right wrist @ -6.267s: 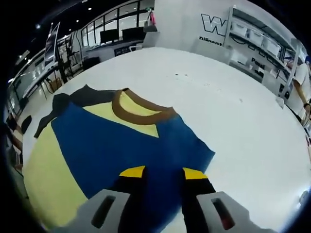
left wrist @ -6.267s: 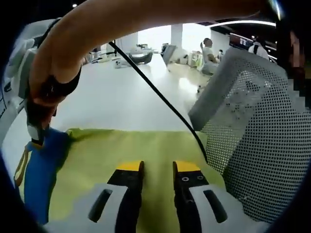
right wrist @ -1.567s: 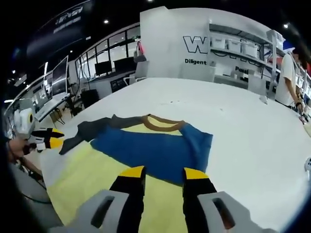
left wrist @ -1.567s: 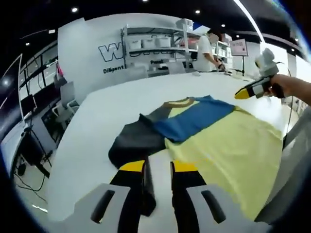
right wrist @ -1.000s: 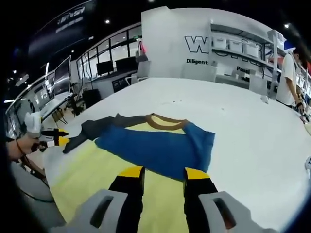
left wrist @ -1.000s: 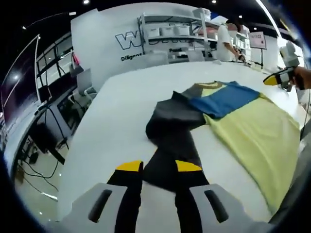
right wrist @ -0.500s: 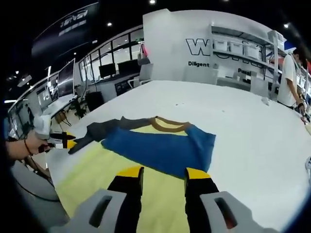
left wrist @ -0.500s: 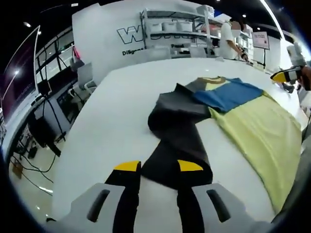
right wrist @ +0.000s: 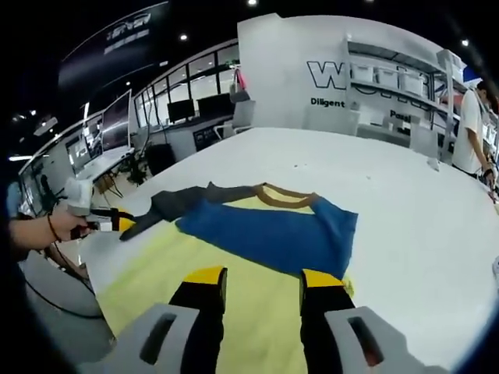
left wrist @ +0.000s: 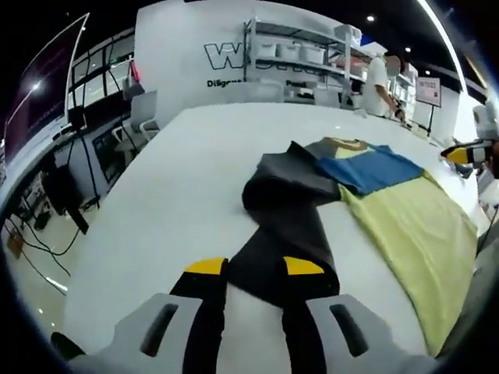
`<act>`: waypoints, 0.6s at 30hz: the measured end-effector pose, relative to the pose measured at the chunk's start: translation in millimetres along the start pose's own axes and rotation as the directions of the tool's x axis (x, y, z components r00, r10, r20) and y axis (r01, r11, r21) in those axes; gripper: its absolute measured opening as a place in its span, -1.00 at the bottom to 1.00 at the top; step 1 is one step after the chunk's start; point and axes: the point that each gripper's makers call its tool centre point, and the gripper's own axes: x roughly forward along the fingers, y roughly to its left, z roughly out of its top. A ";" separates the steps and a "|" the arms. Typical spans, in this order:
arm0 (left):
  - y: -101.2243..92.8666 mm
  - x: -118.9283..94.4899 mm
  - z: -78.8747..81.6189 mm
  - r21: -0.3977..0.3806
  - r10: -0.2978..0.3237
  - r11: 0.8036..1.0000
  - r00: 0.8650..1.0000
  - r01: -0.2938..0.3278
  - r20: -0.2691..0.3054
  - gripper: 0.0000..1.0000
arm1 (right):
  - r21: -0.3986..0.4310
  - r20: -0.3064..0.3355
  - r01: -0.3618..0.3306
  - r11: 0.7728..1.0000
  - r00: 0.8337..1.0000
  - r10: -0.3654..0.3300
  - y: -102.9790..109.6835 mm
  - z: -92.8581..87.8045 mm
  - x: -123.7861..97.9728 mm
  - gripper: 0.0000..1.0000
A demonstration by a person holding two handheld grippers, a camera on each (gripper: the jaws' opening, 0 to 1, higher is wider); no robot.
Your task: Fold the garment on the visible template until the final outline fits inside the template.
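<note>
The garment (left wrist: 374, 195) lies flat on the white tabletop (left wrist: 171, 187), its blue band folded across the yellow body below the brown collar (right wrist: 287, 195). The left gripper (left wrist: 248, 269) is poised over the dark grey sleeve (left wrist: 284, 226), jaws parted and nothing between them; the right gripper (right wrist: 263, 282) hovers open over the yellow body, well below the collar. Folding this sleeve well likely means pinching its cuff end cleanly, then laying it toward the collar without dragging the body.

Bright overhead spots, fisheye-warped edges
</note>
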 end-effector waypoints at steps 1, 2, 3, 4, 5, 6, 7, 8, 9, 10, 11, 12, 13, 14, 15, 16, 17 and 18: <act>-0.3 0.2 0.5 0.004 0.005 1.000 1.000 -0.005 0.000 -0.60 | 0.007 -0.002 -0.011 1.000 1.000 0.011 2.5 -0.7 0.1 -0.31; -1.8 0.9 0.9 0.004 0.004 1.000 1.000 -0.004 0.002 -0.70 | 0.015 -0.009 -0.020 1.000 1.000 0.020 6.6 -3.3 -0.8 -0.31; -2.7 1.8 1.1 0.010 0.004 1.000 1.000 -0.004 0.005 -0.80 | 0.012 -0.011 -0.022 1.000 1.000 0.022 8.0 -4.4 -1.5 -0.30; -3.5 2.7 1.2 0.016 0.003 1.000 1.000 -0.004 0.009 -0.87 | 0.009 -0.013 -0.024 1.000 1.000 0.024 9.5 -5.5 -2.2 -0.30; -4.4 3.6 1.4 0.022 0.003 1.000 1.000 -0.003 0.012 -0.94 | 0.007 -0.015 -0.026 1.000 1.000 0.026 11.0 -6.7 -2.9 -0.30; -5.3 4.1 1.4 0.026 0.004 1.000 1.000 -0.004 0.013 -1.00 | 0.005 -0.018 -0.027 1.000 0.999 0.027 12.1 -7.8 -4.0 -0.30; -6.1 4.3 1.6 0.024 0.001 1.000 1.000 -0.001 0.011 -1.00 | 0.003 -0.020 -0.029 1.000 0.999 0.029 13.3 -8.8 -4.9 -0.30; -5.9 4.4 1.4 0.023 0.009 1.000 1.000 -0.009 0.009 -1.00 | 0.000 -0.021 -0.033 0.999 0.999 0.033 14.7 -9.7 -6.1 -0.30; -4.4 4.5 1.6 0.024 0.013 1.000 1.000 -0.013 0.008 -1.00 | 0.000 -0.022 -0.034 0.999 0.999 0.034 15.3 -10.1 -6.6 -0.30; -2.7 4.6 1.4 -0.006 0.019 1.000 1.000 -0.019 -0.001 -1.00 | -0.001 -0.023 -0.039 0.999 0.999 0.039 17.0 -11.2 -7.6 -0.30; -1.3 4.2 0.7 -0.043 0.031 0.999 0.999 -0.031 -0.014 -1.00 | -0.004 -0.025 -0.043 0.999 0.999 0.043 18.3 -12.0 -8.1 -0.30; 2.3 4.2 1.7 -0.057 0.046 0.997 0.999 -0.047 -0.020 -1.00 | -0.007 -0.027 -0.046 0.999 0.999 0.046 19.8 -13.2 -9.0 -0.29; 3.2 4.0 2.6 -0.060 0.050 0.997 0.999 -0.051 -0.016 -1.00 | -0.007 -0.028 -0.047 0.999 0.999 0.047 20.4 -13.6 -9.2 -0.29; 6.7 2.0 7.8 -0.077 0.068 0.995 0.998 -0.068 0.009 -1.00 | -0.009 -0.030 -0.052 0.999 0.998 0.052 22.3 -14.8 -9.9 -0.29; 9.5 0.0 10.6 -0.099 0.084 0.992 0.996 -0.082 0.016 -1.00 | -0.009 -0.030 -0.054 0.998 0.998 0.054 23.3 -15.6 -10.3 -0.29; 11.9 -2.1 13.9 -0.127 0.097 0.988 0.995 -0.093 0.024 -1.00 | -0.009 -0.031 -0.056 0.998 0.998 0.055 24.3 -16.4 -10.6 -0.29; 15.9 -5.7 20.0 -0.156 0.116 0.982 0.992 -0.108 0.043 -1.00 | -0.007 -0.032 -0.058 0.998 0.998 0.058 25.1 -17.6 -10.7 -0.29; 22.8 -10.8 30.6 -0.179 0.144 0.975 0.986 -0.128 0.079 -1.00 | -0.002 -0.035 -0.060 0.998 0.998 0.060 26.0 -19.1 -10.7 -0.29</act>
